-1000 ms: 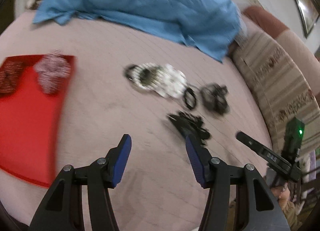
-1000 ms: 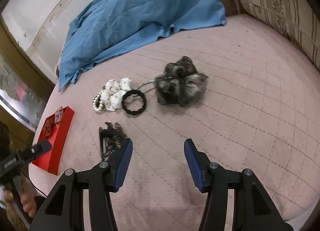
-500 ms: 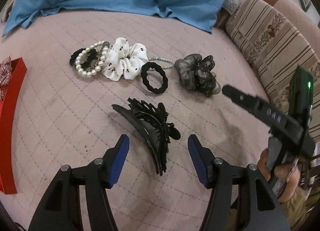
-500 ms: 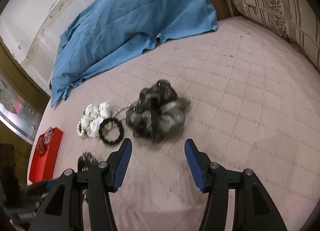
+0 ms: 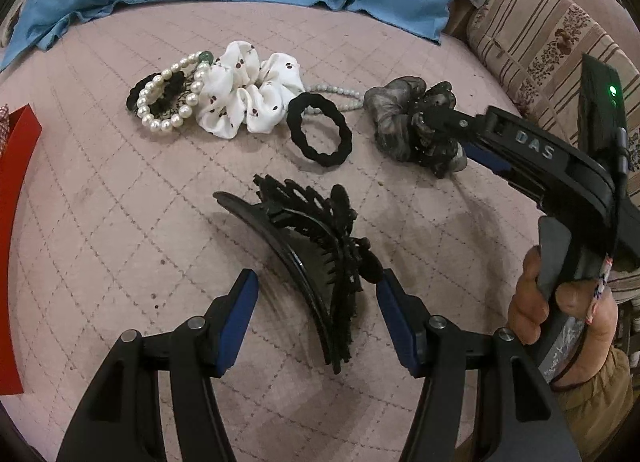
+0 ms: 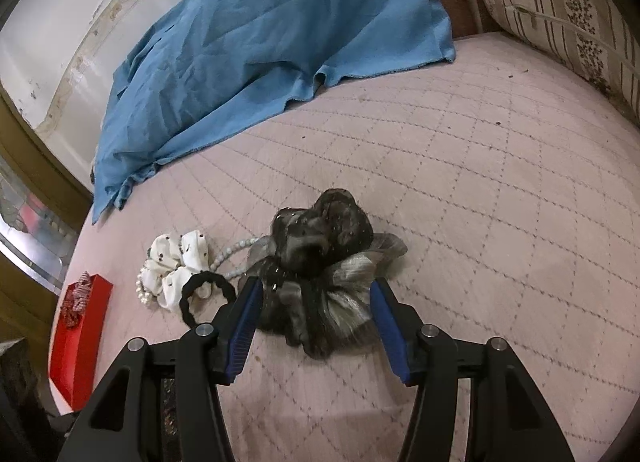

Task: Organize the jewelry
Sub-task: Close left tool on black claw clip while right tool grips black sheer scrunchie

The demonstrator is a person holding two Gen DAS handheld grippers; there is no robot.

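Observation:
A black claw hair clip (image 5: 316, 258) lies on the pink quilted bed between the open fingers of my left gripper (image 5: 316, 294). A grey-black scrunchie (image 6: 320, 282) lies between the open fingers of my right gripper (image 6: 314, 302); it also shows in the left wrist view (image 5: 404, 121), with the right gripper (image 5: 460, 133) reaching over it. A black hair tie (image 5: 320, 133), a white dotted scrunchie (image 5: 248, 101) and a pearl bracelet (image 5: 168, 101) lie behind the clip.
A red tray (image 6: 80, 338) holding red patterned pieces sits at the left bed edge, also in the left wrist view (image 5: 16, 181). A blue cloth (image 6: 260, 41) covers the far side. Striped cushions (image 5: 540, 41) stand at the right.
My left gripper moved forward so the claw clip lies between its fingers. My right gripper moved forward and down around the grey-black scrunchie.

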